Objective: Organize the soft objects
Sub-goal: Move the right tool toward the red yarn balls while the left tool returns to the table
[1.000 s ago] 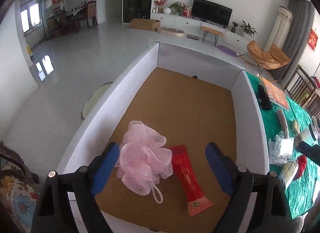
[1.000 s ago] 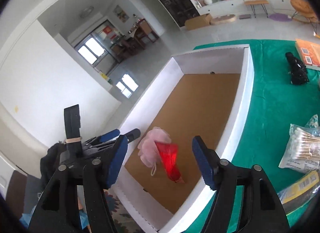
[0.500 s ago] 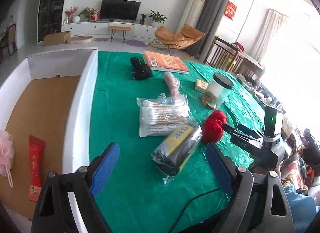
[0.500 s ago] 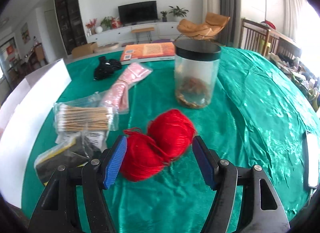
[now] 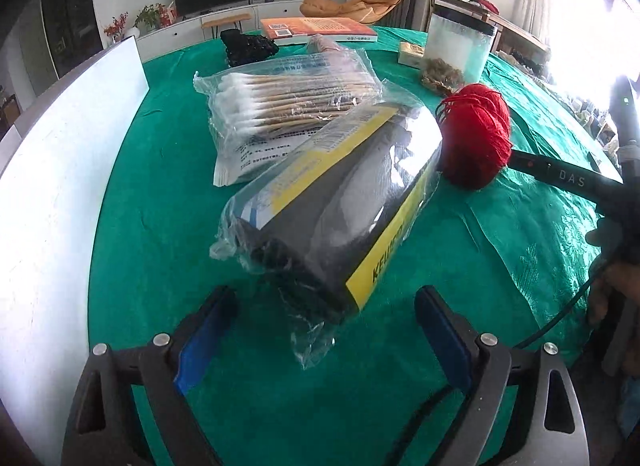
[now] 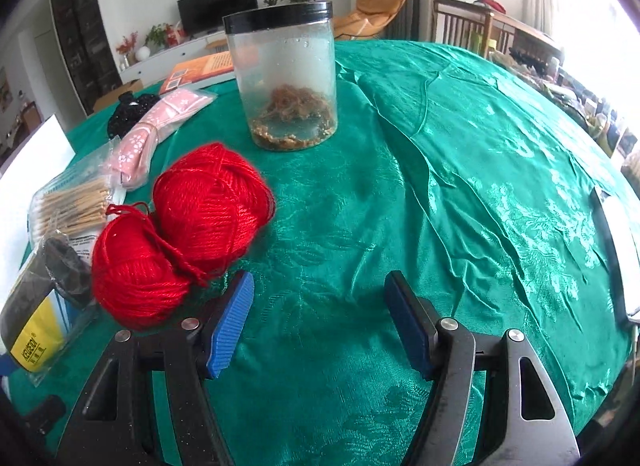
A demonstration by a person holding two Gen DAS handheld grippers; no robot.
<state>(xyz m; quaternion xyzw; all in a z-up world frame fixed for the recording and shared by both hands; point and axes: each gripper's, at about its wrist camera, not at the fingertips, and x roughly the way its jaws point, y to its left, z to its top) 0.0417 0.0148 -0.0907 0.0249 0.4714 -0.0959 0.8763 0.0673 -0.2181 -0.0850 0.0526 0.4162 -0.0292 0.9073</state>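
1. The left gripper (image 5: 322,330) is seen at the bottom of its own view with its blue-padded jaws spread wide and nothing held between them.
2. Just above those jaws, at frame centre, a plastic-wrapped dark bundle with a yellow label (image 5: 340,201) is laid on the green tablecloth (image 5: 160,205).
3. A bag of cotton swabs (image 5: 288,105) is found behind the bundle, toward the upper centre, partly covered by it.
4. The red yarn (image 5: 476,137) is seen at centre right, touching the bundle's far corner.
5. A white box wall (image 5: 52,169) fills the left edge.
6. In the right wrist view, the right gripper (image 6: 320,322) is shown low in the frame, jaws parted and empty, over bare cloth.
7. The red yarn (image 6: 188,225), two joined balls, is placed at centre left, just beside the left blue pad (image 6: 230,326); whether they touch cannot be told.
8. A clear jar with a black lid (image 6: 284,77) stands upright at upper centre.
9. A pink wrapped packet (image 6: 160,129) lies at upper left.
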